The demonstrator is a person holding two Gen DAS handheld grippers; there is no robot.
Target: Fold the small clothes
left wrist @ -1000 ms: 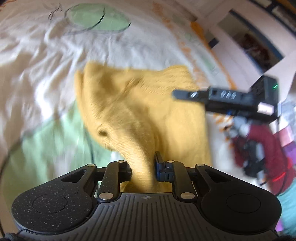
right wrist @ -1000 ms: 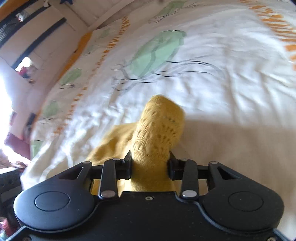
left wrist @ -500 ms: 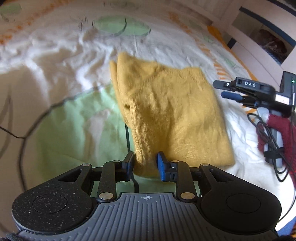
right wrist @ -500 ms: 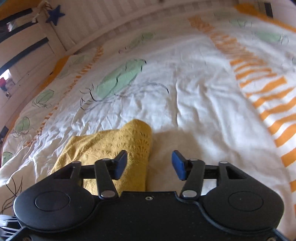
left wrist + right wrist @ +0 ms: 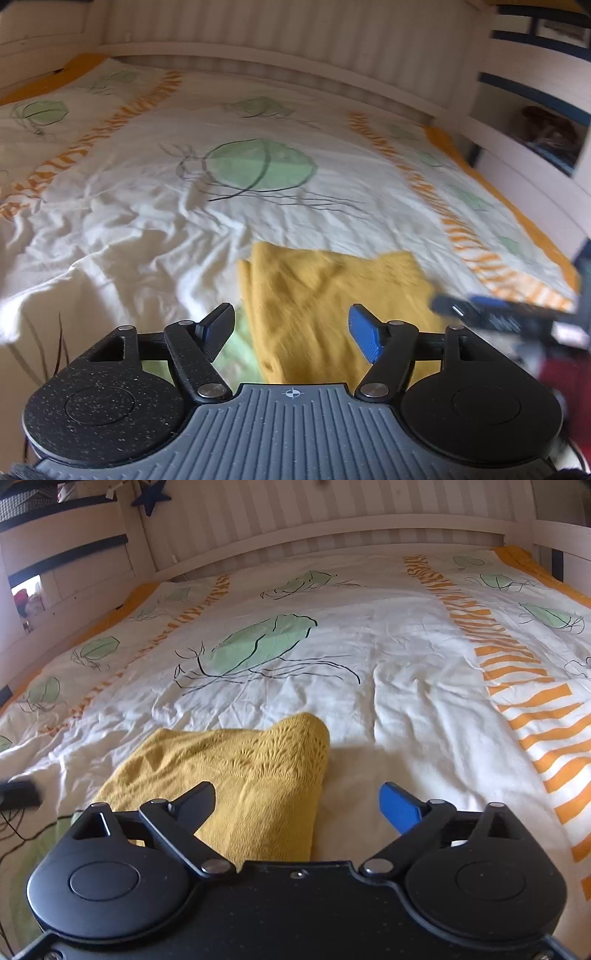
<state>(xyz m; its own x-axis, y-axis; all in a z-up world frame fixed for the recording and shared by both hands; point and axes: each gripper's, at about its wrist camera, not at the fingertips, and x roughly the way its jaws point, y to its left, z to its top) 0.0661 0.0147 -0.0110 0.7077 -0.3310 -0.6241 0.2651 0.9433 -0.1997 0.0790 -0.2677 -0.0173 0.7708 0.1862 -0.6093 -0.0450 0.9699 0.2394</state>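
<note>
Yellow knit garment (image 5: 332, 295) lies folded on the bed (image 5: 147, 206), at the near edge of the printed duvet, straight ahead at 12 o'clock from both my tools. Half a second ago my left hand-held gripper (image 5: 291, 332) pinched its near edge; now both it and my right hand-held gripper (image 5: 299, 805) stand wide open, holding nothing, raised off the cloth. I judge this fold laid down and released. Its long axis runs from me toward the headboard, 6 to 12 o'clock, lacy hem (image 5: 280, 753) at the far end.
</note>
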